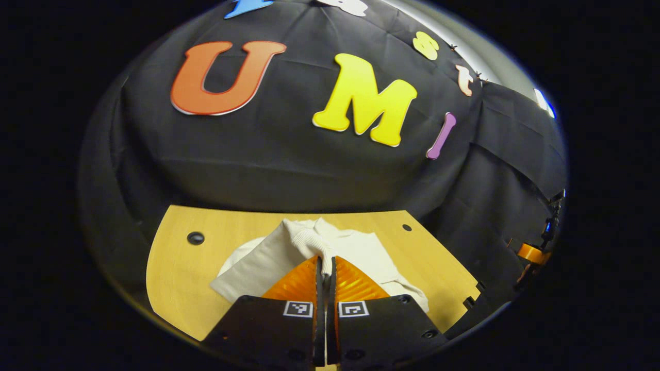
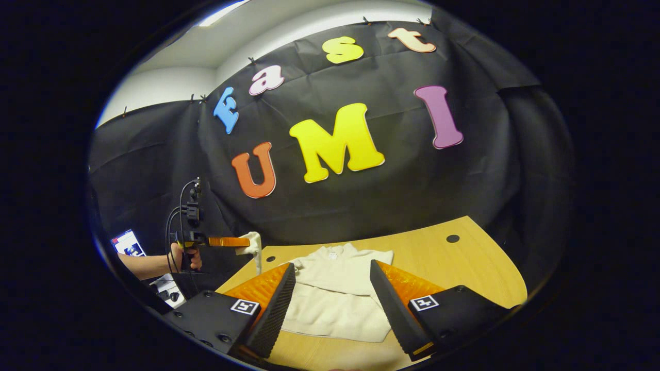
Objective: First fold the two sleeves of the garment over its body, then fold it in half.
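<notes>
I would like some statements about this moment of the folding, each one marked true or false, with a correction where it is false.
1. The left hand-held gripper is shut on a sleeve cuff of the garment. True.
2. The right hand-held gripper grips the garment's hem. False: its fingers stand wide apart and hold nothing.
3. The garment lies on a wooden table. True.
4. The garment is dark blue. False: it is cream white.
5. In the right gripper view, the cuff held by the left hand-held gripper is lifted off the table. True.
</notes>
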The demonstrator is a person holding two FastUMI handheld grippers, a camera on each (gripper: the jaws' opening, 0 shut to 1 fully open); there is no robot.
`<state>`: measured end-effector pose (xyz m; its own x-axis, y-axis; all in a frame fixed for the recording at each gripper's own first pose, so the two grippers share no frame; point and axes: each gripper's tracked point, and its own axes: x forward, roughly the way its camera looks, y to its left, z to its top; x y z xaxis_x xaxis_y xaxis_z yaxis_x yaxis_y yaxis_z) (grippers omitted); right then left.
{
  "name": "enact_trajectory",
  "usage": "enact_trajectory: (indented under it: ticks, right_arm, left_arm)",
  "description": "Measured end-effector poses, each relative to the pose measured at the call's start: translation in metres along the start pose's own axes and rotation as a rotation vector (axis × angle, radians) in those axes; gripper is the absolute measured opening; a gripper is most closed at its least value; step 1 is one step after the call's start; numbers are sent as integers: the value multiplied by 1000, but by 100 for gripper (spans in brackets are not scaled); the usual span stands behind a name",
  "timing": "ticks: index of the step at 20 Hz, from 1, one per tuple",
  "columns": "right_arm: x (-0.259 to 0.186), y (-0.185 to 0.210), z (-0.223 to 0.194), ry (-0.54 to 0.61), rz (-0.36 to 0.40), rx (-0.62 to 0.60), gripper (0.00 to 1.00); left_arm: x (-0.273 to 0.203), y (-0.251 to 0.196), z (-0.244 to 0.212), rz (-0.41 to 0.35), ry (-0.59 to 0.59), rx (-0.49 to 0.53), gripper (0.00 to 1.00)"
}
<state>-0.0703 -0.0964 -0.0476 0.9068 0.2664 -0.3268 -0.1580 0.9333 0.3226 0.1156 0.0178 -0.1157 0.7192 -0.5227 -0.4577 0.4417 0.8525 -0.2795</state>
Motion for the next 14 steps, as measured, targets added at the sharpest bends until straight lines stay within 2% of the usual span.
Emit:
enact_trajectory:
  ticks: [5,10,12,14]
  right_arm:
    - [-29,-45,8,-27,-123,6,90]
    - [-47,-79,6,-12,-227,19,90]
    - [-51,-88,4,2,-257,18,90]
    - [-53,-95,0,27,-280,15,90]
  left_arm:
    - [72,-69,13,-145,35,85,4]
    - [154,-118,-16,-251,133,134,4]
    - [184,-128,-35,-265,178,161,4]
    - [218,-128,-54,-231,230,180,4]
